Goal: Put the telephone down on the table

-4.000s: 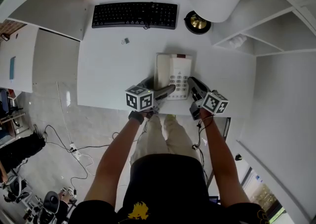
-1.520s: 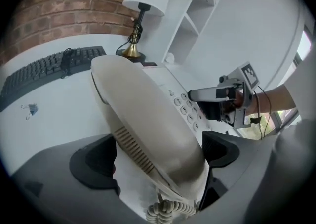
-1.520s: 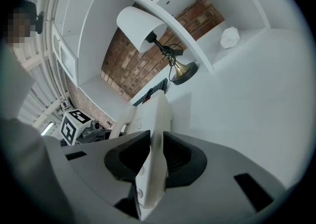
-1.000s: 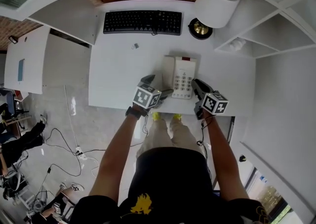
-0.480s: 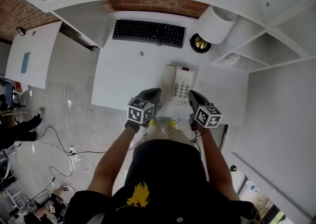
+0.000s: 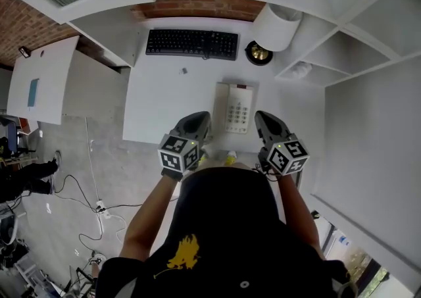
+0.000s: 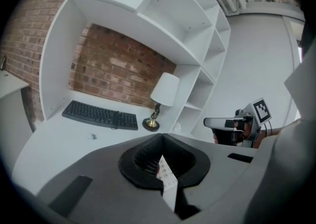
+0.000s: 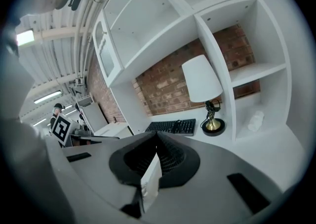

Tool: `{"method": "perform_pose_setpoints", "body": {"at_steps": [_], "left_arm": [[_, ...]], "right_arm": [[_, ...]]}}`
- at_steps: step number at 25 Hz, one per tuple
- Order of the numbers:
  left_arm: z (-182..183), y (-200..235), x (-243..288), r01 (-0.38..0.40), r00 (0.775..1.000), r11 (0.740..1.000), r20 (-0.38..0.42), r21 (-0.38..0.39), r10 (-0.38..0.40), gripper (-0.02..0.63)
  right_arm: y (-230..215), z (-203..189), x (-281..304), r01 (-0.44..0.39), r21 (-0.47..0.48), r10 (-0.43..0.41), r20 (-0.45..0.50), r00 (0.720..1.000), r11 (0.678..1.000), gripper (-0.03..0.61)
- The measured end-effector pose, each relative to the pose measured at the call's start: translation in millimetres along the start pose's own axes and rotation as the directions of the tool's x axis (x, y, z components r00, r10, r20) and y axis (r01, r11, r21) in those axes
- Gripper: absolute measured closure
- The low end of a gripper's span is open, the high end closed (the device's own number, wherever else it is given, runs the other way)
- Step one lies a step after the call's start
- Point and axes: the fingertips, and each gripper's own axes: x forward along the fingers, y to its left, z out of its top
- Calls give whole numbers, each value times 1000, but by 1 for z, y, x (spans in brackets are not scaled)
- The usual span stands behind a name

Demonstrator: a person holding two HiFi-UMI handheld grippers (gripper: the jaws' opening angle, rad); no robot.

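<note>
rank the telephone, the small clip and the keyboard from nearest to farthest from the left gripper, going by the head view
1. telephone: just right of the left gripper, lying flat on the table
2. small clip: farther ahead, on bare tabletop
3. keyboard: farthest, along the table's back edge

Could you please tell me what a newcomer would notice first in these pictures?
The white telephone lies flat on the white table, held by nothing. The left gripper and right gripper hover shut, flanking its near end. Behind it a black keyboard sits near the brick wall, with a white lamp to its right.
</note>
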Motion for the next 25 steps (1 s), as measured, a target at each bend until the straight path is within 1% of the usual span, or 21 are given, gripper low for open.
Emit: {"method": "perform_pose_setpoints", "body": {"at_steps": [2, 4, 7, 9, 11, 16, 20, 25], "left_arm": [[19, 0, -11, -20, 999, 1000, 45, 16, 19, 595], [40, -3, -23, -39, 995, 998, 89, 47, 35, 595], [70, -10, -37, -52, 990, 991, 137, 126, 35, 595], [88, -14, -41, -48, 987, 983, 157, 177, 20, 595], [101, -17, -42, -46, 985, 978, 175, 203, 10, 595], [126, -17, -52, -62, 975, 972, 222, 226, 10, 595], [134, -15, -60, -78, 970, 966, 244, 246, 16, 595], [141, -10, -68, -95, 962, 965, 270, 243, 27, 597]], "right_arm": [[9, 25, -9, 2, -2, -2, 53, 999, 1000, 578], [18, 52, -20, 4, -18, -2, 111, 994, 1000, 578], [30, 82, -29, -5, -56, 14, 170, 985, 998, 578], [35, 94, -29, -15, -87, 30, 184, 983, 996, 578], [38, 98, -29, -16, -113, 36, 183, 982, 994, 578], [42, 103, -35, 9, -145, 19, 188, 982, 989, 578], [38, 108, -45, 40, -159, -9, 193, 981, 986, 578], [32, 120, -56, 83, -185, -43, 213, 976, 979, 578]]}}
